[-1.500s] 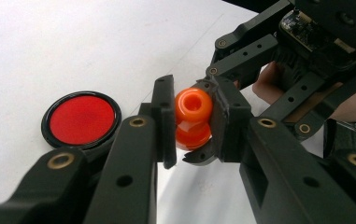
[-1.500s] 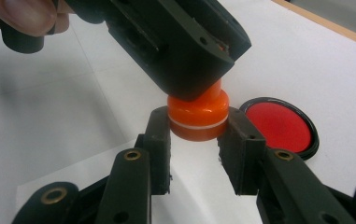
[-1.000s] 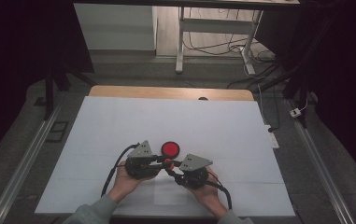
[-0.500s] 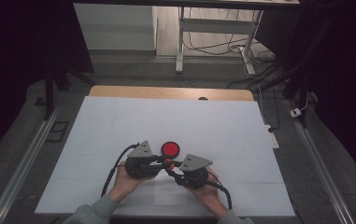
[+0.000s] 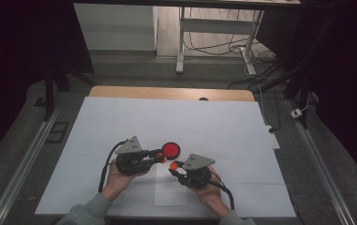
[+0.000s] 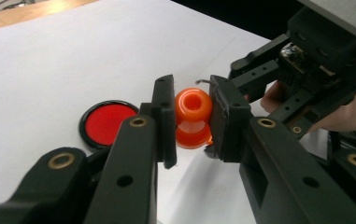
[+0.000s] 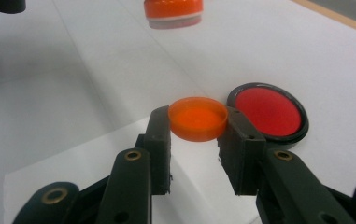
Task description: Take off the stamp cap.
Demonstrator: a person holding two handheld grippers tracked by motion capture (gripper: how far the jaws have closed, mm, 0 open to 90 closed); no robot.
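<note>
Left tool [image 5: 159, 154]: held in the person's left hand [image 5: 116, 177] at the near middle of the surface; its jaws are pinching a small orange bottle [image 6: 193, 117] by its sides, with the open round mouth turned toward the left gripper view camera.
Right tool [image 5: 172, 165]: held in the person's right hand [image 5: 209, 188], just right of the left tool and a little nearer; its jaws are pinching a shallow orange cap [image 7: 197, 118] across its rim, hollow side up.
Orange bottle: lifted off the surface between the left tool's pads; in the right gripper view its orange body with a pale band shows at the far top edge, apart from the cap.
Orange cap: off the bottle, held in the right tool close beside the bottle's end in the high view.
Red disc [image 5: 170, 150]: a flat round red piece with a dark rim, lying on the surface just beyond the two tool tips; it sits left of the bottle in the left gripper view and right of the cap in the right gripper view.
Surface [image 5: 213, 126]: white sheet over a wooden top whose bare edge shows along the far side.
Sleeves: grey, entering from the near edge.
</note>
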